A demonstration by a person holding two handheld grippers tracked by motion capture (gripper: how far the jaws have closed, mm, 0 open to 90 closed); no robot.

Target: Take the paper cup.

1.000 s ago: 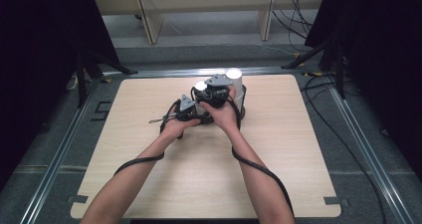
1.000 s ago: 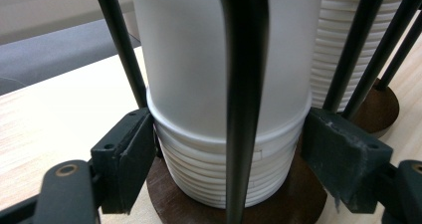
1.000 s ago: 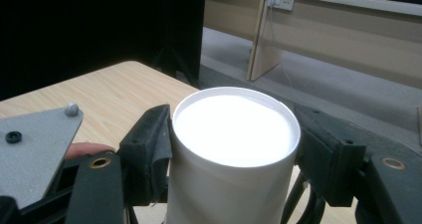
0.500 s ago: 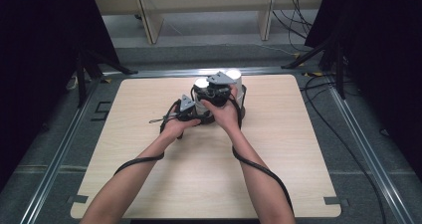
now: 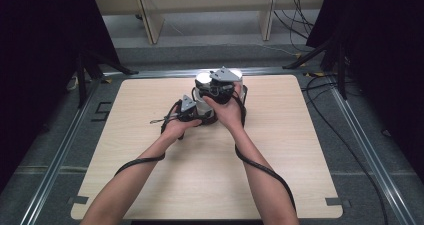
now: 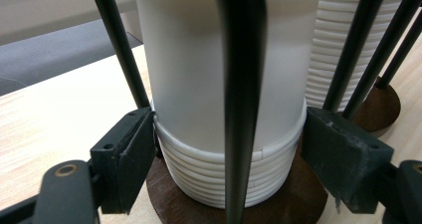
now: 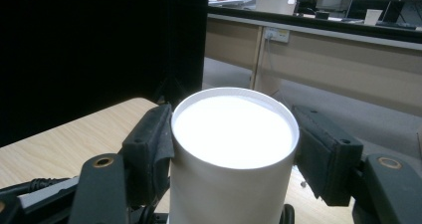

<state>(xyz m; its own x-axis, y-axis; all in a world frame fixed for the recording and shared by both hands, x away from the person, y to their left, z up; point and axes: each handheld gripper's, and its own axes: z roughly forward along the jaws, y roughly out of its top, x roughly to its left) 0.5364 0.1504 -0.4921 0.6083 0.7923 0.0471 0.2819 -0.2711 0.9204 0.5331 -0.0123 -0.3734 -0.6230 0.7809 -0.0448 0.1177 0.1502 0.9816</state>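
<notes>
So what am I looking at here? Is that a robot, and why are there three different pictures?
No robot here: a person sits at a wooden table and holds a hand-held two-jaw gripper in each hand. The high view comes from a fixed camera above, looking down; the forearms come in from the bottom. There the left gripper and the right gripper meet at a cup holder near the table's far edge.

The other two pictures come from small cameras riding on the grippers, looking along their black jaws. The left gripper view shows its jaws on either side of a stack of white paper cups, low down, near the ribbed rims. The stack sits on a round brown base between thin black rods. The right gripper view shows its jaws clamped on the top cup just below its rim.
</notes>
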